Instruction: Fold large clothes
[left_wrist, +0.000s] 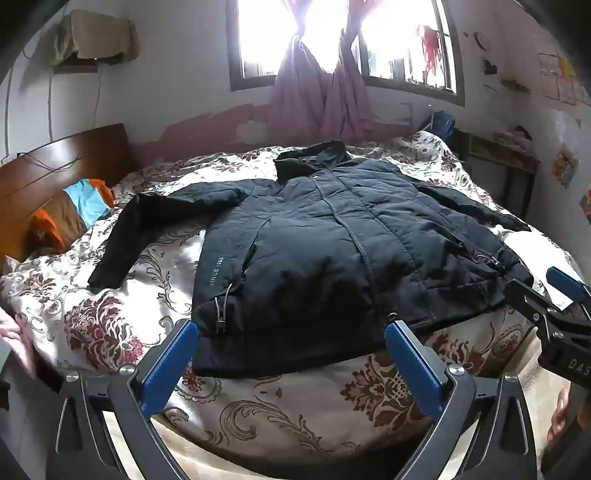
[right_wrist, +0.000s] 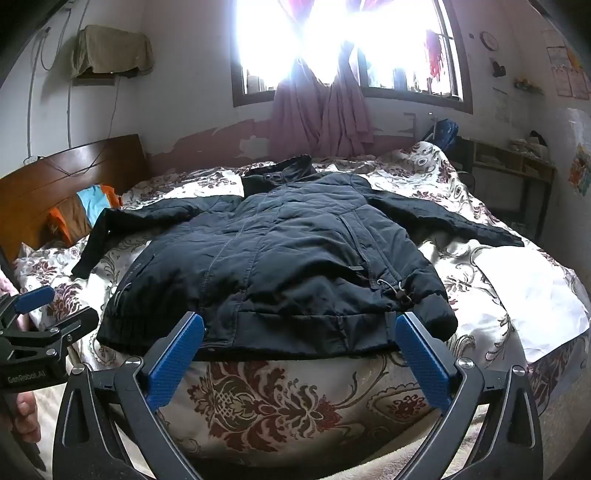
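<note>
A: From the left wrist view, a bedroom: a bed under a floral quilt (left_wrist: 110, 325), a wooden headboard (left_wrist: 62, 162) at the far left, a bright window (left_wrist: 343, 40) with pink curtains on the far wall.

B: And the garment?

A: A dark padded jacket (left_wrist: 314, 251) lies front up in the middle of the quilt, collar far, hem near, both sleeves spread out. Bare quilt runs all around it, widest on the left. "SINCE 1968" reads along its left side.

B: The grippers?

A: The left gripper (left_wrist: 291, 354) hovers just short of the hem, jaws wide apart, nothing between them. The right gripper (left_wrist: 554, 302) shows at the right edge, lettered "DAS".

B: The right wrist view?

A: Same bed. The right gripper (right_wrist: 299, 350) sits over the jacket's (right_wrist: 295, 258) near hem, jaws spread, gripping nothing. A white patch of bedding (right_wrist: 528, 295) lies open on the right. The left gripper (right_wrist: 40, 321) at the left edge reads "GenRobot.AI".
</note>
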